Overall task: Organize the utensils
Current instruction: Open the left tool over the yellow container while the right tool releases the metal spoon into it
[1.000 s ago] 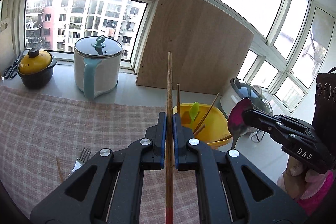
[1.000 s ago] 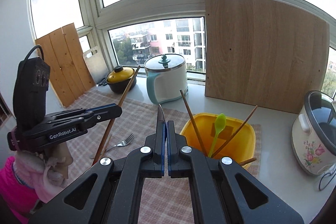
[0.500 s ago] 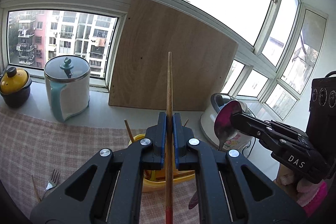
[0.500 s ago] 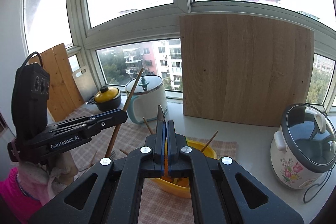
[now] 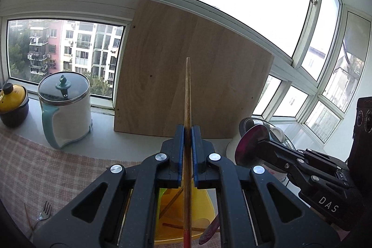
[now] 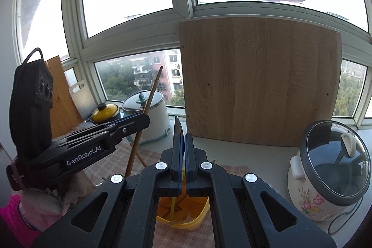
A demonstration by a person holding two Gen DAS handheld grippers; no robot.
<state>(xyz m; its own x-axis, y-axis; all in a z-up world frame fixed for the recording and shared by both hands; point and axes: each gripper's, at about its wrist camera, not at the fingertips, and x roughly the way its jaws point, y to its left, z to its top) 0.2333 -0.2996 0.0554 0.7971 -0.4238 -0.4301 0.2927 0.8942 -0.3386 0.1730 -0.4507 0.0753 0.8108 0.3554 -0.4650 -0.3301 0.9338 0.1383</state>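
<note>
My left gripper [image 5: 187,131] is shut on a wooden chopstick [image 5: 187,94] that stands upright, its red lower end over the yellow bin [image 5: 186,213]. My right gripper [image 6: 182,138] is shut on a dark red spoon [image 6: 177,126], seen edge-on; its bowl [image 5: 252,144] shows in the left wrist view. Both grippers hang above the yellow bin [image 6: 186,210], which holds chopsticks and a green spoon [image 6: 172,206]. The left gripper with its chopstick [image 6: 148,108] shows at the left of the right wrist view.
A fork [image 5: 45,210] and a loose chopstick [image 5: 28,217] lie on the checked cloth [image 5: 46,169] at the left. A white kettle [image 5: 66,108], a yellow pot [image 5: 12,104], a wooden board [image 5: 186,76] and a rice cooker [image 6: 330,166] line the sill.
Both grippers have risen and moved over the yellow bin, which now lies below the jaws. Each still holds its utensil.
</note>
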